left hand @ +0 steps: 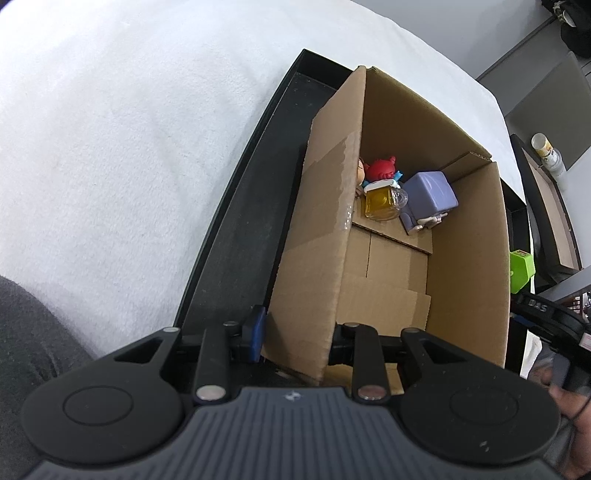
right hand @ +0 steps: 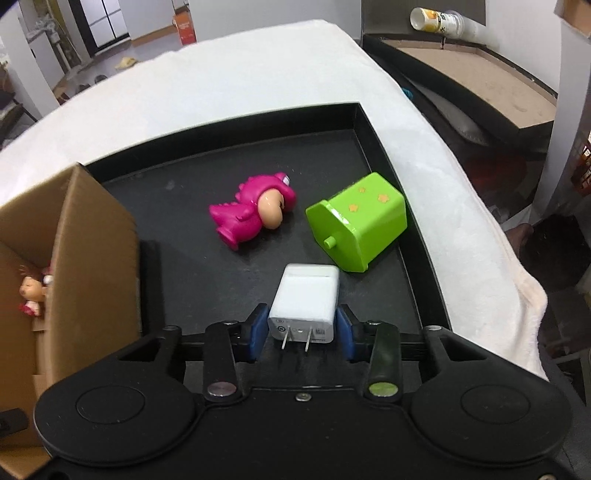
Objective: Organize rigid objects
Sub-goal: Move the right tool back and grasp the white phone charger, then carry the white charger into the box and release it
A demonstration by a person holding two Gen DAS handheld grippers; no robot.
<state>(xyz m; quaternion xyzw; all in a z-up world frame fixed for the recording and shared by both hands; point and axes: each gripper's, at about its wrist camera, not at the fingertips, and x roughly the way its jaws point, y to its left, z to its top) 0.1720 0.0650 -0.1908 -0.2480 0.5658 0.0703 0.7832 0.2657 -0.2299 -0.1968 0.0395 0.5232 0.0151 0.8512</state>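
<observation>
A cardboard box [left hand: 469,236] stands in a black tray [left hand: 236,236]. Inside it lie a red-haired figure [left hand: 380,170], a yellow mug [left hand: 384,201] and a purple cube toy [left hand: 430,195]. My left gripper [left hand: 295,339] straddles the box's near left wall [left hand: 317,258], jaws closed on it. In the right wrist view a white charger plug [right hand: 304,299] sits between the blue pads of my right gripper [right hand: 303,328], prongs toward the camera, pads at its sides. A pink dinosaur toy [right hand: 251,214] and a green box toy [right hand: 362,221] lie on the tray [right hand: 199,177] beyond.
The tray rests on a white cloth-covered table [right hand: 236,74]. The cardboard box [right hand: 88,243] stands left of my right gripper. A dark tray with a brown board [right hand: 476,74] and a paper cup [right hand: 439,18] sit off the table's right side.
</observation>
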